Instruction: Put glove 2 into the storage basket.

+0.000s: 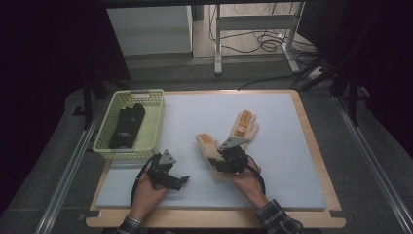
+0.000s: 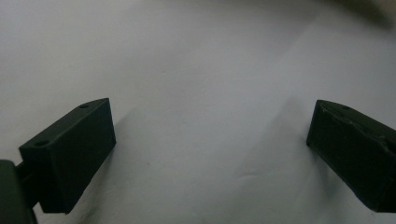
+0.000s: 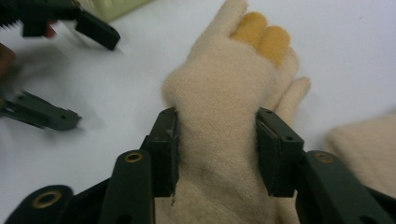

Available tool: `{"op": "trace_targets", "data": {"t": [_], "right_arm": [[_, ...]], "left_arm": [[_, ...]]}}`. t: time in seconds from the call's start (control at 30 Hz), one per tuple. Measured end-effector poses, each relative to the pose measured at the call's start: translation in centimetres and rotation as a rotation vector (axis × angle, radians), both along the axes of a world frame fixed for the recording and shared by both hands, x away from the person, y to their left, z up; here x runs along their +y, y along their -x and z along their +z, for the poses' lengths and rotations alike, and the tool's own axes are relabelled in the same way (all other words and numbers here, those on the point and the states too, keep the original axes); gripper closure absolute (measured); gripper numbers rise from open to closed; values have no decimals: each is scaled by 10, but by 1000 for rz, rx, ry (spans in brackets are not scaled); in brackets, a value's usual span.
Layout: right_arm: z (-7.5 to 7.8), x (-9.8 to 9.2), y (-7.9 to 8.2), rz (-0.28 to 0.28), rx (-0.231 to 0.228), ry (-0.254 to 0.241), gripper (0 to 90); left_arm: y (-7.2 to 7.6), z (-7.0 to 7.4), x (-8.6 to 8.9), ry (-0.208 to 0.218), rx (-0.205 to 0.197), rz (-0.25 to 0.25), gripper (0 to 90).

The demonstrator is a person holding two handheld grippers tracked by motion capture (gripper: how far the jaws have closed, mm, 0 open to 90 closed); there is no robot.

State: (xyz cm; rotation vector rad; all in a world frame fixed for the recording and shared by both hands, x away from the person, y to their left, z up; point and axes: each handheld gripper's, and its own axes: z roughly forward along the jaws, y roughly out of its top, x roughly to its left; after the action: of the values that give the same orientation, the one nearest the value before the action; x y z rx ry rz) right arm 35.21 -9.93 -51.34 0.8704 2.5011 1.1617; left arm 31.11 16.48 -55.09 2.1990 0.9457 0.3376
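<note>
Right gripper view shows a soft glove (image 3: 219,84) pinched at the wrist, and it could slide out

Nearest the person, the left gripper (image 1: 182,181) rests low over the white mat (image 1: 292,161) with its jaws wide apart and nothing between them. It has no hold on anything, so it cannot steady the cloth if the cloth shifts.

Just beyond it, the right gripper (image 3: 217,116) is clamped on the cream glove at its narrow wrist part. A pad sits on each side and the knit bulges out past them. The glove lies flat on the mat with its orange-tipped fingers pointing away from the person. The pads catch only the edges of thick, springy wool, so I judge the hold to be weak. A quick lift or sideways pull could let the glove slip free, or drag it along bunched and folded.

The second cream glove (image 1: 245,124) lies just beside the held one, to its right and a little farther off. If the held glove is swept that way, it may snag this one and push it out of place.

Farthest off, at the left edge of the mat, the yellow basket (image 1: 157,122) holds black gloves (image 1: 127,126). Getting there means crossing in front of the idle left gripper, so a dangling glove could catch on its jaws or on the basket rim and fall short
</note>
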Motion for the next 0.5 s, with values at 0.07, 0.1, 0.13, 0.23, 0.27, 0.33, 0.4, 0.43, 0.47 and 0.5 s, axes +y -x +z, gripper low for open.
{"op": "trace_targets", "data": {"t": [0.07,0.1,0.13,0.23,0.27,0.33,0.4,0.43,0.47,0.5], "right_arm": [[-7,3,-1,12,32,14,428],[-9,5,-2,15,59,17,400],[-10,6,-2,18,69,17,378],[-1,2,0,28,58,-10,339],[3,0,0,26,56,-17,326],[11,-5,0,27,57,-11,308],[17,-13,-2,22,47,2,308],[18,-16,-3,18,45,5,314],[19,-21,-3,11,49,8,345],[18,-28,-4,0,55,11,405]], "left_arm": [[0,0,0,-1,-1,0,14],[0,0,0,-1,-1,-1,14],[0,0,0,-1,-1,0,14],[0,0,0,-1,0,-1,14],[0,0,0,-1,0,0,14],[0,0,0,-2,-2,-1,14],[0,0,0,-3,-2,-2,14],[0,0,0,-3,-3,-2,14],[0,0,0,-2,-1,-1,14],[0,0,0,-2,-1,0,14]]}}
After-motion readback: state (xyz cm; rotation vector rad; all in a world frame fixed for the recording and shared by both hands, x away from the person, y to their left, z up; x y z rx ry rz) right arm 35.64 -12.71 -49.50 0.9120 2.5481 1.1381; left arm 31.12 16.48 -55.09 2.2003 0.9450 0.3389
